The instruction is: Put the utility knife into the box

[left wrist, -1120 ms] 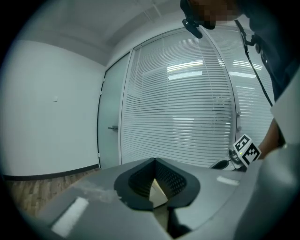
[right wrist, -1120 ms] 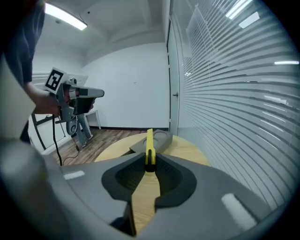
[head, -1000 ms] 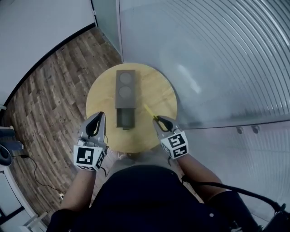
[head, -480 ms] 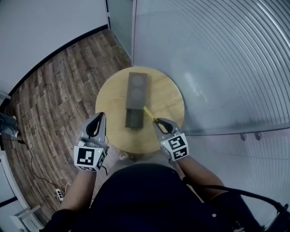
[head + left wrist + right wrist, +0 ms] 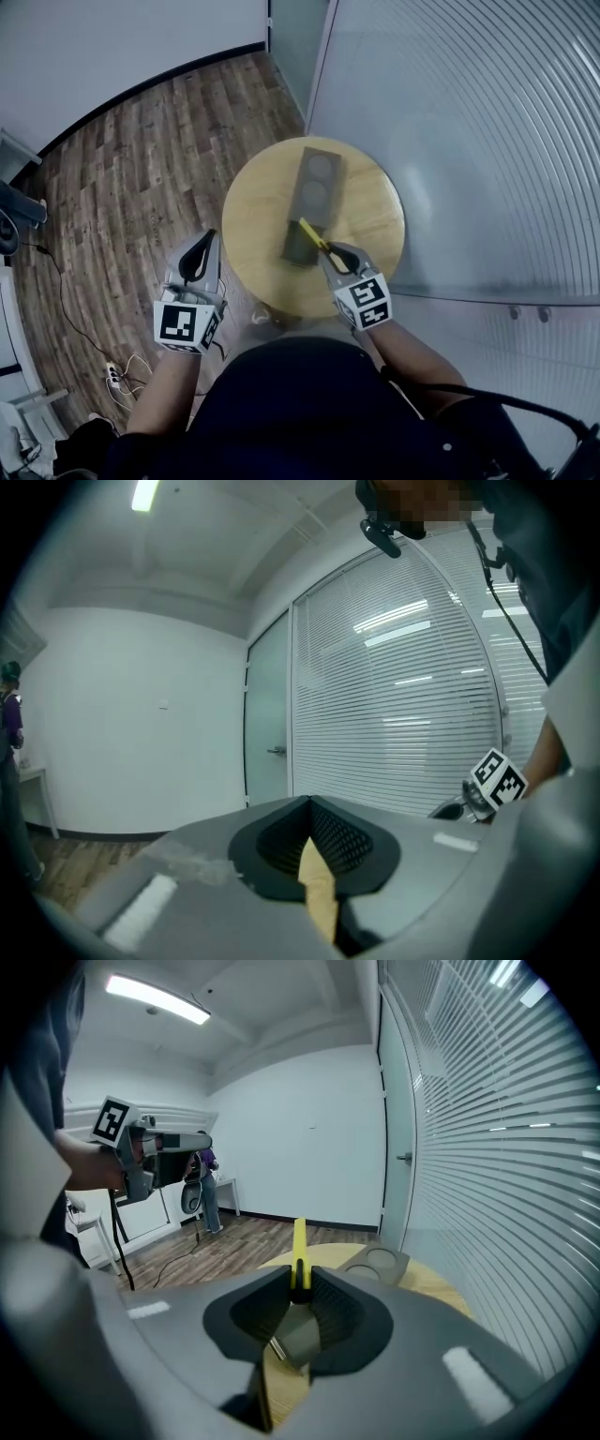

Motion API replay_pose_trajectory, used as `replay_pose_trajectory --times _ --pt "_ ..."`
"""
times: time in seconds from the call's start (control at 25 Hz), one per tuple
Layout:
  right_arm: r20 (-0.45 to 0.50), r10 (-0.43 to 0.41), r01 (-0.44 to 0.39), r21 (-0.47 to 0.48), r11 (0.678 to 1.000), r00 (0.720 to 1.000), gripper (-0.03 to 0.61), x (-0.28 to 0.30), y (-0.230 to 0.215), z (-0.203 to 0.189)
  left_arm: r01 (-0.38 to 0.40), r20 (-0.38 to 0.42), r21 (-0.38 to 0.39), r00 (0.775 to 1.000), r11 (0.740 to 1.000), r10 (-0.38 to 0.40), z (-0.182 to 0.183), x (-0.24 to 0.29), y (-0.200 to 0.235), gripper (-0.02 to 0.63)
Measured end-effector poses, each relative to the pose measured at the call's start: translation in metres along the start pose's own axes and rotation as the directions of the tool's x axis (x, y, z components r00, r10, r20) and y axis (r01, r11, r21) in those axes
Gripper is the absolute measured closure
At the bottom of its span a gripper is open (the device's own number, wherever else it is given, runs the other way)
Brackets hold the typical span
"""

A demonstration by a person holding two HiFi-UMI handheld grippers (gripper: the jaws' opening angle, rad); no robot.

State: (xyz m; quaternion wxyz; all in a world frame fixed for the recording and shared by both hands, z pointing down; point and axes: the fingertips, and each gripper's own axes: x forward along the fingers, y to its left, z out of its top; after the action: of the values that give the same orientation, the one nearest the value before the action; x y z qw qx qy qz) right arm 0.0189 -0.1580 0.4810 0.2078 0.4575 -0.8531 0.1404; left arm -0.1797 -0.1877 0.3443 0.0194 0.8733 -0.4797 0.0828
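A long grey box (image 5: 316, 184) with two round recesses lies on the round wooden table (image 5: 253, 220); its near end (image 5: 300, 247) is dark and open. My right gripper (image 5: 335, 251) is shut on the yellow utility knife (image 5: 312, 234), whose far end reaches over the box's near end. In the right gripper view the knife (image 5: 299, 1246) stands up from between the closed jaws of the right gripper (image 5: 300, 1283), with the box (image 5: 377, 1262) beyond. My left gripper (image 5: 207, 240) hangs left of the table over the floor, jaws together and empty; the left gripper (image 5: 307, 803) points at the wall.
Wood floor (image 5: 122, 187) surrounds the table, with cables (image 5: 120, 373) at the lower left. A glass wall with blinds (image 5: 487, 141) runs along the right. A person (image 5: 206, 1199) stands far back in the room.
My right gripper has carried the knife left, from beside the box to over its near open end. The head view has swung, so the table sits further right. Left gripper keeps its place.
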Motion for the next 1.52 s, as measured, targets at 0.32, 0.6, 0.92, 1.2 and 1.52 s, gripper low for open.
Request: replay_pose_trajectory --times 0.32,0.6,0.92,1.2,1.52 --pt "-0.014 0.034 -0.035 -0.014 0.999 0.999 0.505 0.013 0.005 0.003 -0.036 -0.007 -0.028 0.999 0.999 0.036 -0.006 -0.006 0.005 0.607" --pt "-0.041 0.051 -0.051 -0.008 0.999 0.998 0.503 0.023 0.004 -0.010 -0.033 -0.038 -0.043 0.999 0.999 0.032 -0.023 0.007 0.002 0.607" --pt "-0.046 0.071 -0.070 0.009 0.997 0.996 0.504 0.033 0.004 -0.012 -0.023 -0.084 -0.052 0.996 0.998 0.019 -0.036 0.018 -0.006 0.607" --pt "-0.079 0.089 -0.086 0.036 0.996 0.993 0.504 0.048 0.001 -0.034 -0.008 -0.125 -0.064 0.992 0.998 0.000 -0.054 0.035 -0.009 0.607" --pt "-0.101 0.094 -0.089 0.045 0.995 0.990 0.504 0.061 -0.012 -0.064 -0.005 -0.172 -0.067 0.985 0.998 -0.006 -0.080 0.050 -0.021 0.607"
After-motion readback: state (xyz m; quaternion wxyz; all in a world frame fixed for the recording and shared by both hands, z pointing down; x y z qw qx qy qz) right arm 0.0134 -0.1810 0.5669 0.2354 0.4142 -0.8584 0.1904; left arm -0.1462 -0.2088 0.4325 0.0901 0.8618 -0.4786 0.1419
